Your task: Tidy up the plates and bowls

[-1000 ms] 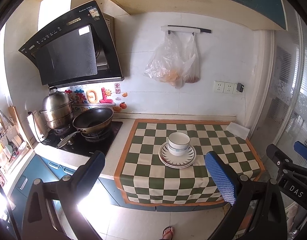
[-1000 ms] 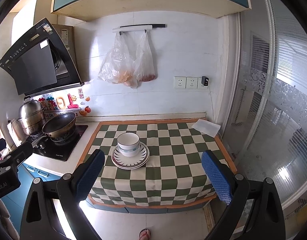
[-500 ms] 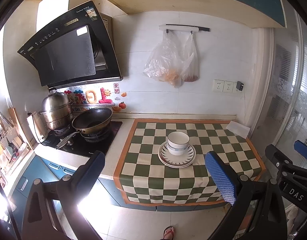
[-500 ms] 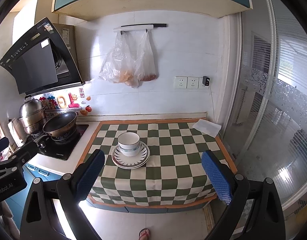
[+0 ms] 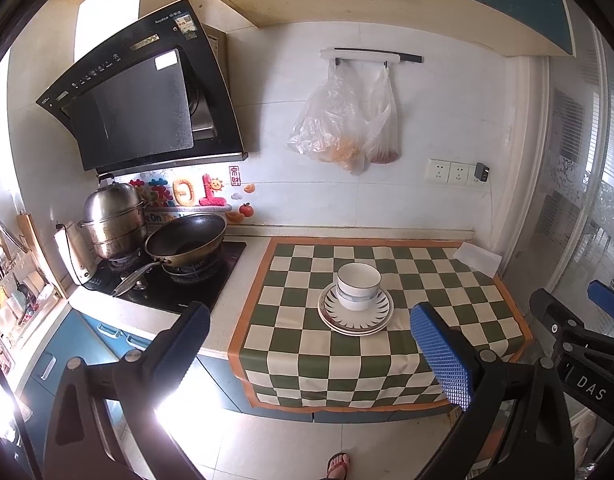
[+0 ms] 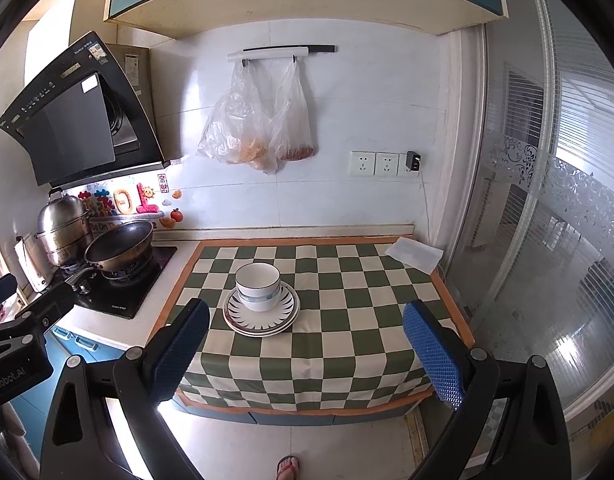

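Observation:
White bowls with a blue band (image 5: 358, 286) (image 6: 258, 286) are stacked on a stack of white plates with a dark ray pattern (image 5: 355, 316) (image 6: 261, 316), in the middle of the green checkered cloth (image 5: 387, 360) (image 6: 347, 340). My left gripper (image 5: 311, 336) is open and empty, held back from the counter in front of the stack. My right gripper (image 6: 307, 336) is open and empty, also well short of the counter, with the stack ahead and slightly left.
A stove with a black wok (image 5: 185, 240) (image 6: 119, 246) and a steel steamer pot (image 5: 111, 220) (image 6: 63, 228) stands left. A folded white cloth (image 5: 477, 258) (image 6: 413, 254) lies at the back right corner. Plastic bags (image 5: 347, 124) hang on the wall. A glass door (image 6: 547, 240) bounds the right.
Both grippers have drifted slightly; the view of the counter shifts a little. The bowls and plates have not moved.

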Tool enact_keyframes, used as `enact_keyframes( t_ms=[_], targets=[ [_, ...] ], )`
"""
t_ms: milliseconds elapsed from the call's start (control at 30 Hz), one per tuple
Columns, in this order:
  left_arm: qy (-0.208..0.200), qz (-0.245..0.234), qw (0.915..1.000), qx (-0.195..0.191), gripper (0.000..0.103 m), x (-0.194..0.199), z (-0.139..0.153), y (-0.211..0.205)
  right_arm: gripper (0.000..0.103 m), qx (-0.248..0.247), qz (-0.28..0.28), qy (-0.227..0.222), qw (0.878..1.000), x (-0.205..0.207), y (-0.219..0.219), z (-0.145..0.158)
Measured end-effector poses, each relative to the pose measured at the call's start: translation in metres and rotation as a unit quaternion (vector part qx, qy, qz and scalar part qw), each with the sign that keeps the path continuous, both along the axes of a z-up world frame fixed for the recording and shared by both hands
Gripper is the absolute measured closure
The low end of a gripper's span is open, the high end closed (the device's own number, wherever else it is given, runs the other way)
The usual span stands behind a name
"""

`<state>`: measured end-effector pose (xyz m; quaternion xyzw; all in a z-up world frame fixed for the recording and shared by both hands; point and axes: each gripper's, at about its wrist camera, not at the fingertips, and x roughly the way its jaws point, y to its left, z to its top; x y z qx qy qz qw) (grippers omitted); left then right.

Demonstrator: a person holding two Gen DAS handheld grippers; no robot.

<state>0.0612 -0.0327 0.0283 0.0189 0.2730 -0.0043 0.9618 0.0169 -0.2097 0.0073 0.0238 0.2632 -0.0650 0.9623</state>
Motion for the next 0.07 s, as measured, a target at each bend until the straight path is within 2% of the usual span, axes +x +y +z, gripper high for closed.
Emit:
enact_keyframes(
  t_ms=[67],
  targets=[
    [-0.001,0.001,1.0000,0.001,0.000,-0.0011,-0.0029,0.0012,0.004,0.001,0.001,0.001,1.000,0.0008,-0.0014,-0.0017]
  ],
)
